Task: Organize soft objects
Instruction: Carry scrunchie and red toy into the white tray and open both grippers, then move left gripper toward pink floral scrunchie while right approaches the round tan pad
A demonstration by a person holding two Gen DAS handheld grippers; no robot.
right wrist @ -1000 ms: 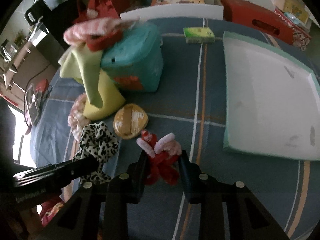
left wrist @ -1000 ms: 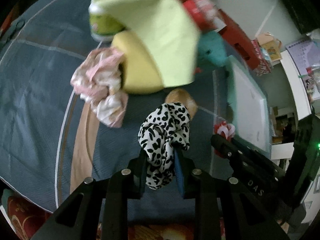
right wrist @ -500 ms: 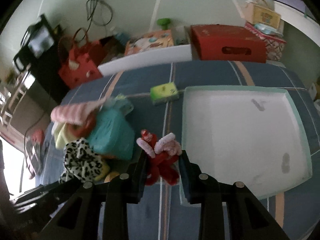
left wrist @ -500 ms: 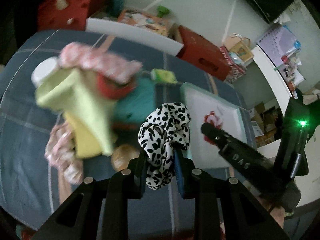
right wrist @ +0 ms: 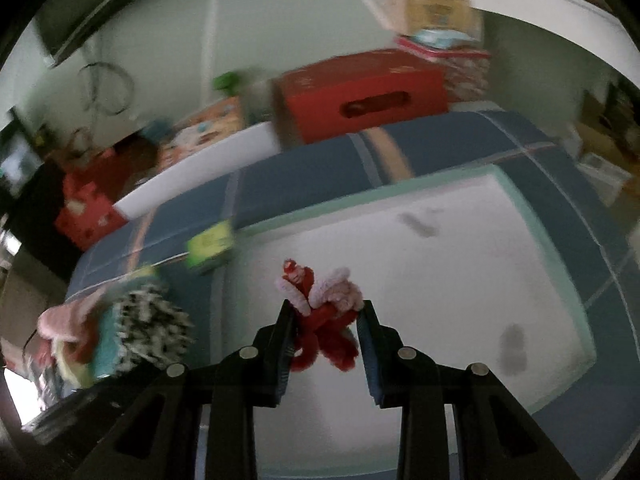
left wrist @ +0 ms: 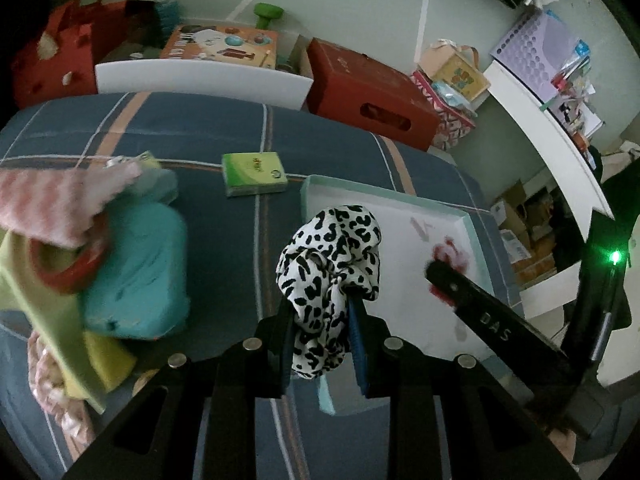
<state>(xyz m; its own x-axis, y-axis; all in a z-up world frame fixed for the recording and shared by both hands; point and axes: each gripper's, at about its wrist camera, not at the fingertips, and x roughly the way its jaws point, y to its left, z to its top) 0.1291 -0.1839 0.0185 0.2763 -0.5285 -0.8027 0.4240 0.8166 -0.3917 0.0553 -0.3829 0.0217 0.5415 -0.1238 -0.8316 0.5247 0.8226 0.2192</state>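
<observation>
1. The left gripper (left wrist: 320,320) has its jaws clamped on a leopard-print scrunchie (left wrist: 330,264), which bunches above the jaw tips and hangs down between them. It is held over the near-left corner of the white tray (left wrist: 468,220), roughly above the tray's left rim.

2. The right gripper (right wrist: 326,320) has its jaws clamped on a red and pink fuzzy toy (right wrist: 320,308), held over the tray's floor, inside the tray's left half. In the left wrist view it shows as a dark bar reaching in over the tray from the right.

3. The relation that matters: the tray lies directly below and ahead of both pairs of jaws, its teal rim raised all round. The right gripper is already well within that rim; the left one sits at its edge and, as I judge it, needs to go further toward the tray's middle before letting go, or the scrunchie may land on the rim or on the bed (left wrist: 224,264).

4. To the left of the tray lies a green packet (left wrist: 254,174), and further left a heap of soft things: a teal cushion (left wrist: 136,272), a pink cloth (left wrist: 52,204) and a yellow-green cloth (left wrist: 48,328).

5. The tray floor looks bare apart from a few dark marks. Nothing stands between either gripper and the tray, but the two are close together.
</observation>
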